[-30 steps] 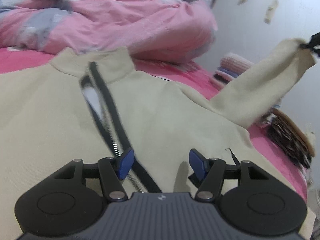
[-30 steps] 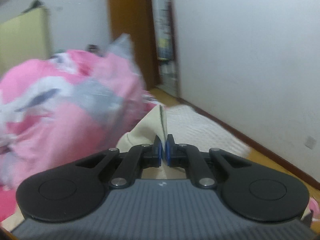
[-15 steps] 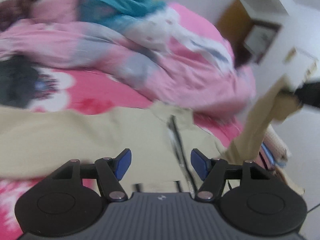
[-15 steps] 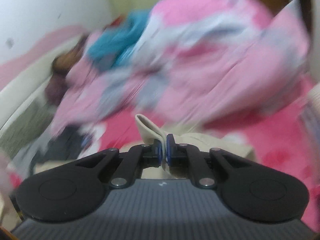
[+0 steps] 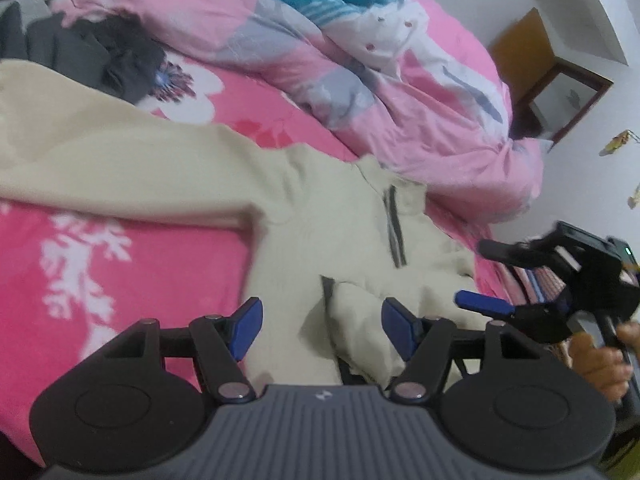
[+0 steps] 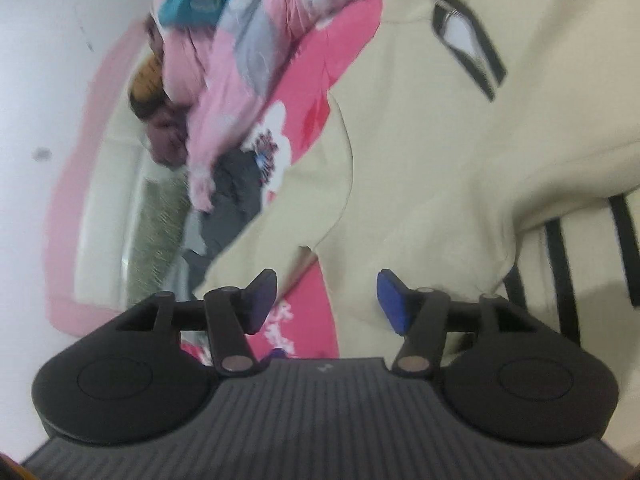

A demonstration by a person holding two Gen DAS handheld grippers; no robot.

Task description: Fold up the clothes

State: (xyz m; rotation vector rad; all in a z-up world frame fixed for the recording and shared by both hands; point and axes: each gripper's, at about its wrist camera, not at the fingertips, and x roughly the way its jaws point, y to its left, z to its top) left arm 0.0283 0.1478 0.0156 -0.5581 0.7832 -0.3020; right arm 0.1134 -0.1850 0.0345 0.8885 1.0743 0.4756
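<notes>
The right gripper (image 6: 326, 300) has just been opening its fingers, dropping the sleeve (image 5: 360, 320) across the sweater (image 5: 328, 216) (probably flat); the left gripper (image 5: 316, 330), fingers wide and empty, should smooth it next.

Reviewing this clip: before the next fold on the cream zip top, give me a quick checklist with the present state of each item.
1. Right gripper free of cloth: ok, jaws have just been opening, nothing between them.
2. Left gripper ready: ok, jaws open, empty.
3. Folded sleeve lies across the cream top: ok.
4. Other sleeve folded in: not ok, stretched out over the pink sheet.
5. Front smooth: not ok, bunched near the zip.
6. Hem lies flat: cannot tell, hidden.
</notes>
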